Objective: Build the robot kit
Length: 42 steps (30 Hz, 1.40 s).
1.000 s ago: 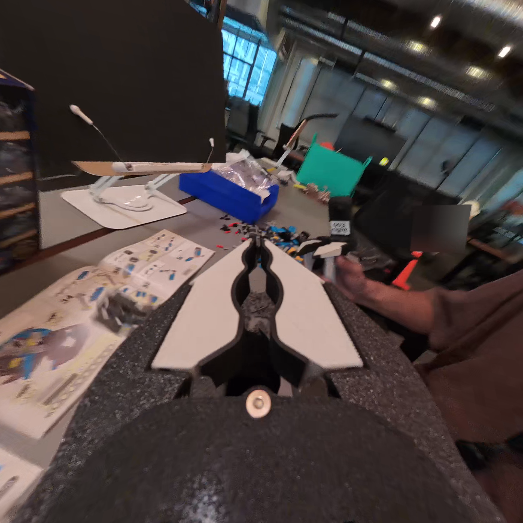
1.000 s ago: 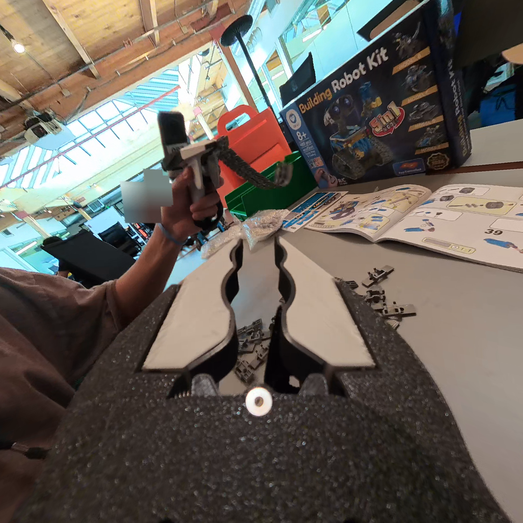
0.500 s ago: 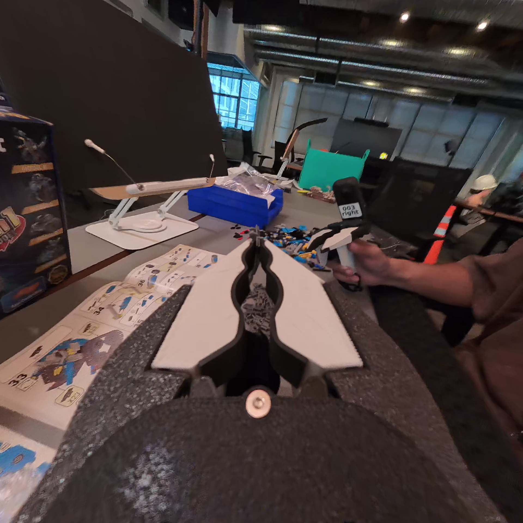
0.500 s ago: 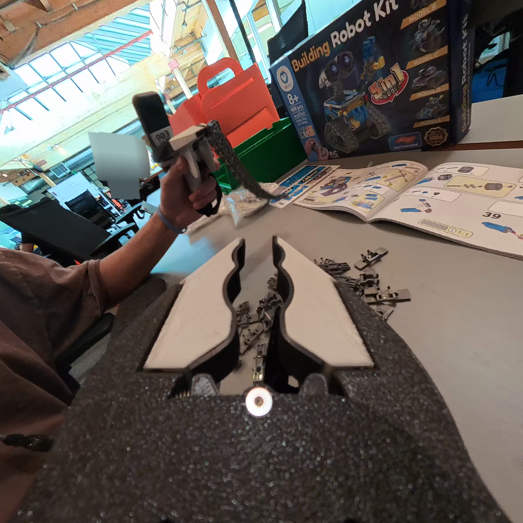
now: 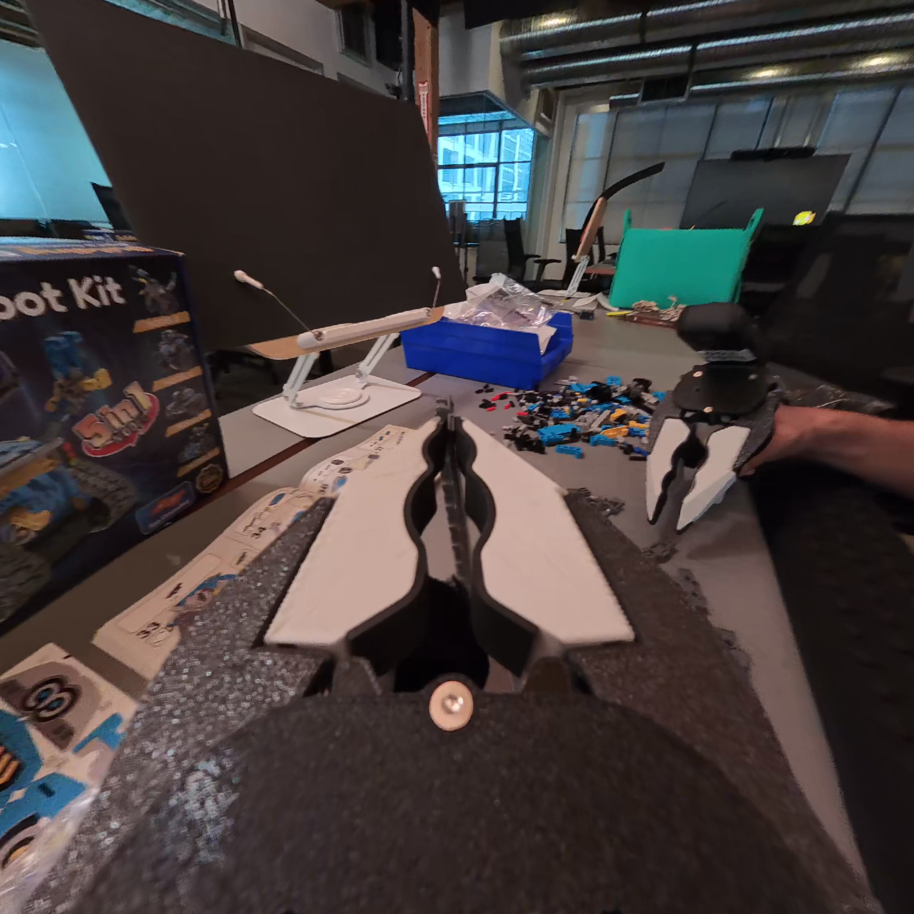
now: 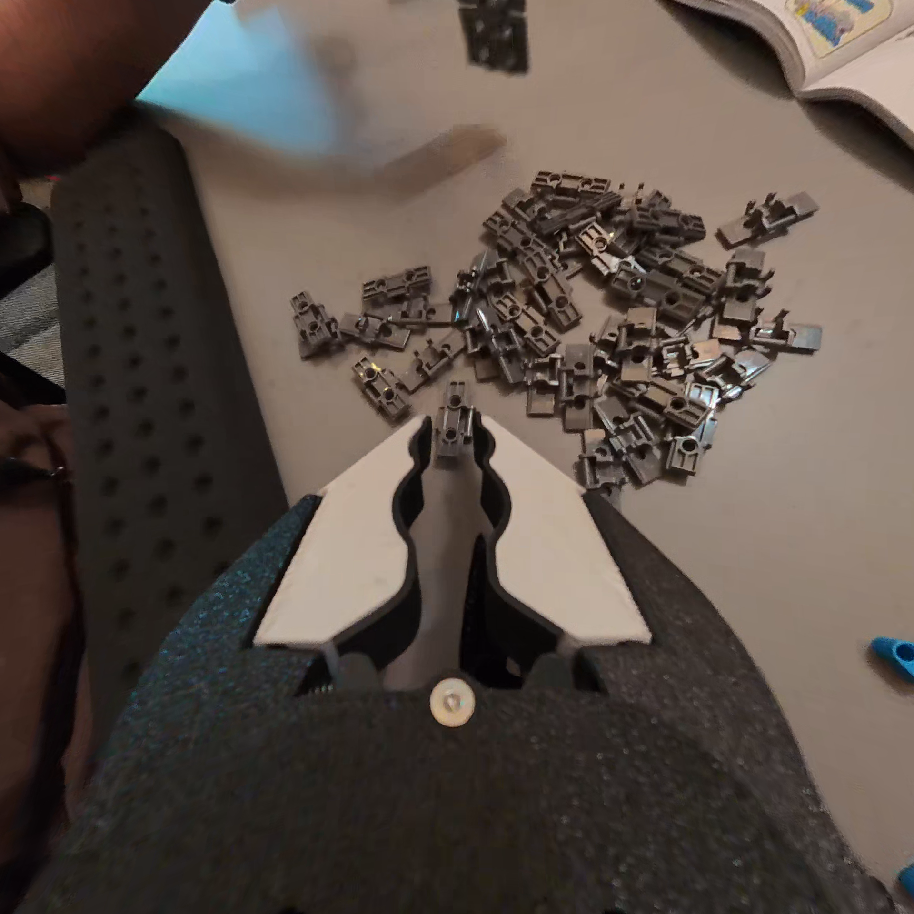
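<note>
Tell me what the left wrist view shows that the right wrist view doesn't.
Only the left wrist view: the left gripper with its jaws shut on a grey chain, a kit box, a white stand, a blue bin and a pile of colourful pieces. Only the right wrist view: a heap of grey links, with one grey link pinched in the jaws of the right gripper. Both: the right gripper, the open booklet and the grey table.

Dim indoor light from ceiling lamps and far windows; wide-angle bending at edges; motion blur smears near corners.
</note>
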Each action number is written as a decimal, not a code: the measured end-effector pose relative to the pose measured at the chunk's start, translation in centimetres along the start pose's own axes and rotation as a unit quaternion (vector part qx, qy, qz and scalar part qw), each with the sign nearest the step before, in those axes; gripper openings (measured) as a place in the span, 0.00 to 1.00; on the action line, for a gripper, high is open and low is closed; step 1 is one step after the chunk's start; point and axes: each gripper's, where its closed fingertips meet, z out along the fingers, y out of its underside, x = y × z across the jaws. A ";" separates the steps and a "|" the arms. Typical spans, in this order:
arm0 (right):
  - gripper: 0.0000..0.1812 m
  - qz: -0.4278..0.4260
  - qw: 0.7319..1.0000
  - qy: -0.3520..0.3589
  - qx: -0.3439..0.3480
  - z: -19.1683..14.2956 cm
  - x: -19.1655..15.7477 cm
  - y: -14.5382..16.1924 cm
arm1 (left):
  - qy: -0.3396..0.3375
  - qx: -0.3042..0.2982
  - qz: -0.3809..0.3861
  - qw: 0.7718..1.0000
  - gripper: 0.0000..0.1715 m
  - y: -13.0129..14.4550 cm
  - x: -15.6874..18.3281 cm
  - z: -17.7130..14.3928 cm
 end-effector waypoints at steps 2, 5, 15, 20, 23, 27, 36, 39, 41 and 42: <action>0.10 -0.001 1.000 -0.009 -0.013 0.0 -0.1 0.6 | 0.012 0.001 -0.019 1.000 0.01 0.1 0.2 0.1; 0.11 -0.036 0.999 0.016 -0.029 0.2 0.3 1.1 | 0.027 0.002 -0.041 0.999 0.01 0.5 0.4 0.3; 0.11 0.022 0.999 0.000 -0.043 1.2 0.5 1.6 | 0.052 0.009 -0.079 0.995 0.01 0.6 0.6 0.4; 0.10 0.026 0.999 -0.001 -0.041 1.4 0.4 1.4 | 0.058 0.004 -0.089 0.994 0.01 1.0 0.8 0.7; 0.10 0.022 0.999 0.003 -0.032 1.3 0.3 0.9 | 0.058 0.002 -0.090 0.994 0.01 1.2 0.8 0.8; 0.18 0.041 0.999 0.016 0.005 1.1 1.1 -0.6 | 0.054 0.007 -0.086 0.995 0.01 0.9 0.8 0.7; 0.17 -0.012 0.999 0.041 -0.003 1.5 1.0 -0.5 | 0.059 0.002 -0.080 0.995 0.01 1.1 1.1 0.8; 0.15 -0.010 1.000 0.009 -0.004 0.8 0.2 -0.1 | 0.061 -0.001 -0.079 0.995 0.01 1.2 1.3 0.9; 0.13 -0.013 1.000 -0.002 -0.029 0.7 -0.1 1.0 | 0.062 -0.003 -0.079 0.995 0.01 1.2 1.3 1.0; 0.13 -0.017 0.999 -0.004 -0.037 0.8 -0.3 1.4 | 0.062 -0.004 -0.079 0.995 0.01 1.3 1.4 1.0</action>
